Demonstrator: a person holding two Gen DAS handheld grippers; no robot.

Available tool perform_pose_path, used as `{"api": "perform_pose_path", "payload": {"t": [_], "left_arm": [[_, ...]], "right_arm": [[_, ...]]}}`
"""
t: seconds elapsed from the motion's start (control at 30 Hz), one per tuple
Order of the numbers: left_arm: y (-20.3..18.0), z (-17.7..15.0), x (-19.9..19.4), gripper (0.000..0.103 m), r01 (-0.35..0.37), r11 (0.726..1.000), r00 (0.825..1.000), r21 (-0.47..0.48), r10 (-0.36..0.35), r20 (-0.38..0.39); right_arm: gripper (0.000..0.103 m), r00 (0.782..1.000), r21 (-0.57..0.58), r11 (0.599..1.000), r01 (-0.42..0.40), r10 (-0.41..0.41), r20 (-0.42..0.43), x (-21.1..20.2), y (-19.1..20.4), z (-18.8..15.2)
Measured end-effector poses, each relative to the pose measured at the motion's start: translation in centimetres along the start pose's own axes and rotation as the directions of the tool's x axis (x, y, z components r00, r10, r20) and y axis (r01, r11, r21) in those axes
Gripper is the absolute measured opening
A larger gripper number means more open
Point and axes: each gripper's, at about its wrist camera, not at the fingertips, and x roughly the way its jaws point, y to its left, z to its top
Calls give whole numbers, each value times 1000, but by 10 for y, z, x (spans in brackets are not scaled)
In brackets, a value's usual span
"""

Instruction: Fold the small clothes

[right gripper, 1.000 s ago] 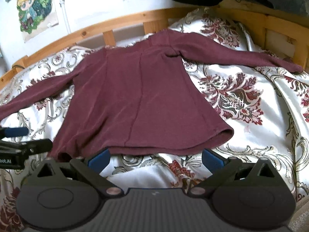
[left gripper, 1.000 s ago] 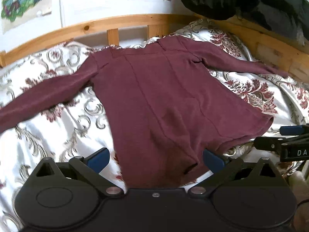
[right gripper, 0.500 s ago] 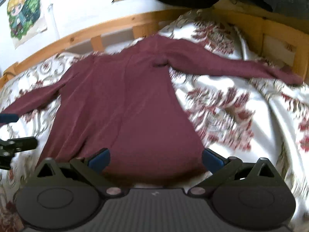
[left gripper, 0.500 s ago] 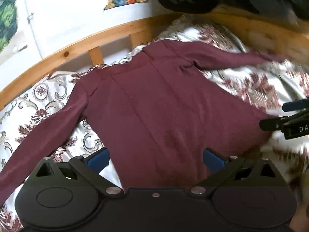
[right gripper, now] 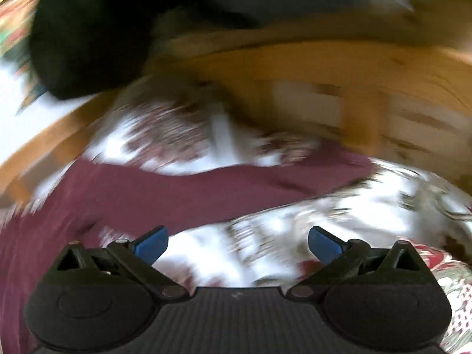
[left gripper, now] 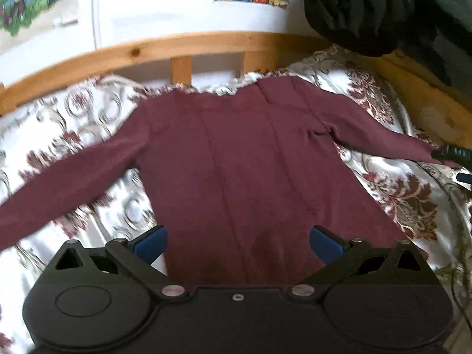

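The right wrist view is heavily smeared: the floral bedspread (right gripper: 265, 236), the wooden bed frame (right gripper: 295, 67) and a dark bundle (right gripper: 88, 38) at upper left are streaks, so what the bundle is cannot be told. The maroon top (right gripper: 177, 188) runs off that view's left edge. In the left wrist view its hem hides behind the left gripper (left gripper: 237, 242), its left sleeve is cut by the frame edge, and its right cuff meets a dark object (left gripper: 451, 153) too cropped to identify.
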Motion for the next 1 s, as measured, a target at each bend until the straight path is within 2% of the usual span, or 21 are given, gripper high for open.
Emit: {"api": "perform_pose_path", "payload": {"t": [0.13, 0.3, 0.4, 0.47, 0.5, 0.57, 0.63, 0.73, 0.83, 0.93, 1.0], "left_arm": [[-4, -11, 6, 102, 18, 1000, 1000, 6, -18, -10], [-14, -15, 17, 102, 51, 997, 998, 52, -50, -31], [-21, -16, 23, 102, 66, 994, 997, 83, -62, -43], [-25, -17, 25, 102, 66, 993, 997, 99, -62, -48], [-27, -18, 25, 102, 67, 992, 997, 105, -62, -51], [-29, -19, 26, 102, 68, 992, 997, 111, -62, -54], [-30, -21, 26, 102, 68, 991, 997, 111, -62, -55], [-30, -21, 21, 102, 66, 992, 997, 108, -61, -41], [-26, -20, 15, 102, 60, 993, 998, 102, -58, -18], [-22, -19, 8, 102, 58, 994, 998, 88, -59, 8], [-19, -19, 4, 102, 58, 995, 998, 79, -60, 25]], "right_arm": [[103, 998, 193, 981, 13, -25, 61, 14, -49, 12], [101, 991, 294, 953, 78, -105, 77, 39, -85, 19], [86, 992, 342, 938, 62, -97, 84, 52, -101, 16], [61, 991, 358, 933, 26, -72, 116, 54, -106, 15], [55, 990, 354, 935, 9, -58, 129, 54, -108, 15], [27, 986, 340, 940, -24, -33, 161, 51, -110, 13], [16, 981, 310, 950, -45, -16, 192, 48, -107, 12], [13, 966, 241, 967, -88, 23, 258, 33, -95, 11], [13, 940, 126, 983, -134, 86, 330, 14, -72, 13], [13, 907, -28, 985, -173, 170, 384, -8, -41, 10], [13, 880, -127, 970, -209, 243, 408, -23, -16, 8]]}}
